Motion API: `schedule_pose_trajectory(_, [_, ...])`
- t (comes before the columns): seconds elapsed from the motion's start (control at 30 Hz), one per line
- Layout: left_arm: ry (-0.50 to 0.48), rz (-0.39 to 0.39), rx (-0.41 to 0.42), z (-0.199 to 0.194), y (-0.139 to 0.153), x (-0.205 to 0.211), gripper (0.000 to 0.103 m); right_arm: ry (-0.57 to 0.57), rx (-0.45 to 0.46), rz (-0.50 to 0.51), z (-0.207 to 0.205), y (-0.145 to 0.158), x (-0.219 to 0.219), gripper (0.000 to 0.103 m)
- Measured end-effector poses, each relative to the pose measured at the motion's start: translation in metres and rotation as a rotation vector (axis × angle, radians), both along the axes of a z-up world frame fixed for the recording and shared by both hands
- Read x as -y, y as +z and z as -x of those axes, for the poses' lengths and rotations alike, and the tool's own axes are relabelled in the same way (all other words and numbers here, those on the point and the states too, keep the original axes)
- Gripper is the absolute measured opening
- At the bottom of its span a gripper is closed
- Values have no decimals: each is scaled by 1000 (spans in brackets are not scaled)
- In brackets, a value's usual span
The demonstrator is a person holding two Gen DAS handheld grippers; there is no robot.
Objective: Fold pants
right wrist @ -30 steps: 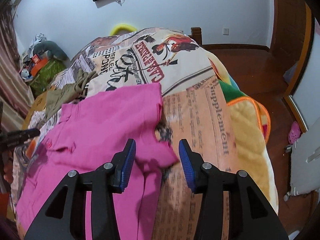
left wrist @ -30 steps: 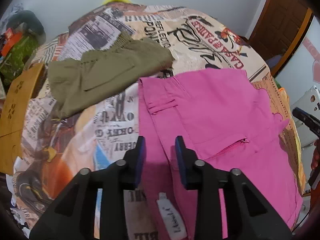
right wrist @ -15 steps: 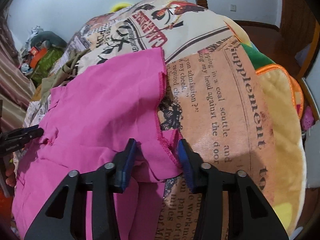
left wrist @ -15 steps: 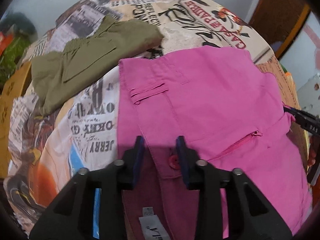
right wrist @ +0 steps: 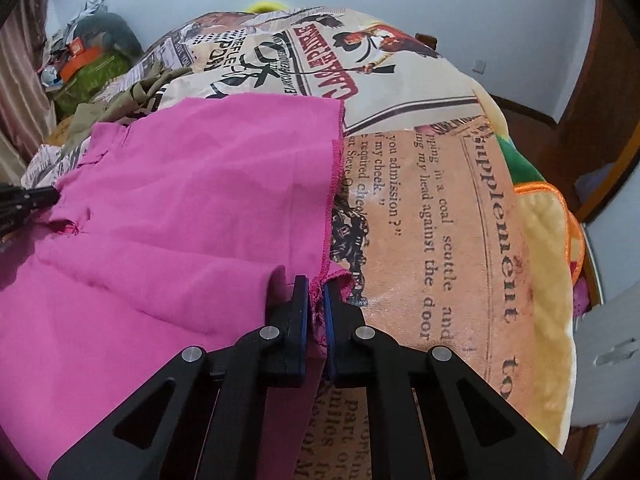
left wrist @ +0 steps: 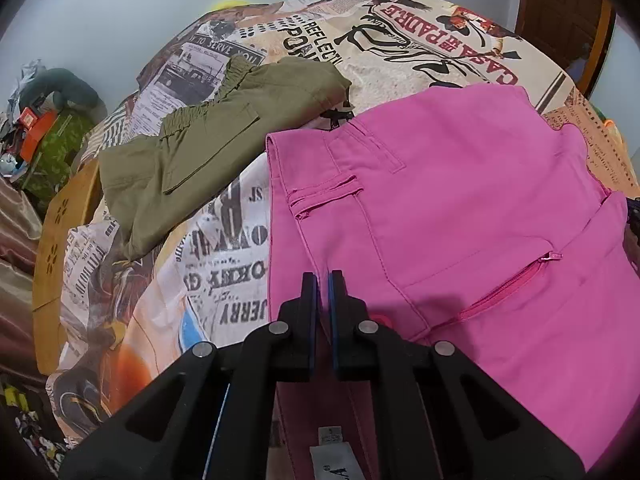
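The pink pants (left wrist: 460,200) lie spread on a bed with a newspaper-print cover (left wrist: 224,264). In the left wrist view my left gripper (left wrist: 323,280) is shut on the pants' waistband near the button. In the right wrist view the pink pants (right wrist: 192,208) stretch to the left, and my right gripper (right wrist: 316,284) is shut on their stitched hem edge. The left gripper's tip (right wrist: 36,198) shows at the far left of that view, on the fabric.
Folded olive-green pants (left wrist: 208,152) lie on the bed beyond and left of the pink ones. A cluttered pile (right wrist: 88,60) sits at the far left by the wall. The bed's right edge has an orange-trimmed yellow blanket (right wrist: 548,232). A wooden door (left wrist: 560,12) stands at the right.
Both grippers have come down onto the pink pants and shut, the left on the waistband and the right on the hem edge. They were open before.
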State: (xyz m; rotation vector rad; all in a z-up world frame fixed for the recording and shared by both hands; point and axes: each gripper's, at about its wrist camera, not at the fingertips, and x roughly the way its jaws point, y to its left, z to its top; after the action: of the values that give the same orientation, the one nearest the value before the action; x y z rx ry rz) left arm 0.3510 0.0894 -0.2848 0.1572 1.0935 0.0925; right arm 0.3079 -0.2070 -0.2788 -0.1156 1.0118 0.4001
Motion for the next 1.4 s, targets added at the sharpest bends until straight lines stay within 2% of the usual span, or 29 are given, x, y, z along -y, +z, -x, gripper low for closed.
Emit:
schedule_pose_trajectory(0.1, [-5, -12, 2, 4, 7, -2, 11, -24, -26, -14, -1, 10, 11, 9])
schedule_pose_trajectory(0.23, [20, -26, 47, 15, 24, -6, 10, -63, 10, -51, 13, 37, 28, 12])
schedule_pose_trajectory(0.37, [-3, 55, 72, 27, 41, -1, 11, -41, 51, -121, 25, 58, 29, 41])
schedule_pose_trajectory(0.43, [-25, 70, 66, 29, 41, 7, 11, -12, 55, -145, 25, 58, 20, 43])
schedule_pose_trajectory(0.57, [-63, 86, 16, 29, 26, 22, 11, 0, 0, -161, 14, 36, -1, 43])
schedule_pose_trajectory(0.63, [-63, 78, -17, 26, 16, 24, 11, -9, -48, -188, 8, 20, -7, 41])
schedule_pose_trajectory(0.7, [-57, 89, -42, 23, 6, 21, 13, -25, -54, -197, 10, 14, -8, 20])
schedule_pose_trajectory(0.73, [-59, 91, -39, 25, 5, 20, 13, -27, -47, -197, 11, 13, -8, 18])
schedule_pose_trajectory(0.77, [-62, 93, -40, 24, 5, 20, 14, -27, -35, -198, 12, 14, -7, 9])
schedule_pose_trajectory(0.93, [-59, 138, -42, 23, 5, 13, 15, 4, 73, -183, 23, 33, -2, 6])
schedule_pose_trajectory(1.0, [-56, 151, -36, 24, 4, 11, 16, 10, 90, -157, 22, 35, -3, 6])
schedule_pose_trajectory(1.2, [-70, 111, -24, 27, 2, 16, 16, -9, 29, -67, 5, 9, -14, 6])
schedule_pose_trajectory(1.27, [-69, 127, -25, 26, -1, 14, 16, -32, 17, -36, 2, 4, -13, 4])
schedule_pose_trajectory(1.4, [-56, 177, -28, 25, -1, 7, 16, 14, -17, 16, -3, 5, -16, 4])
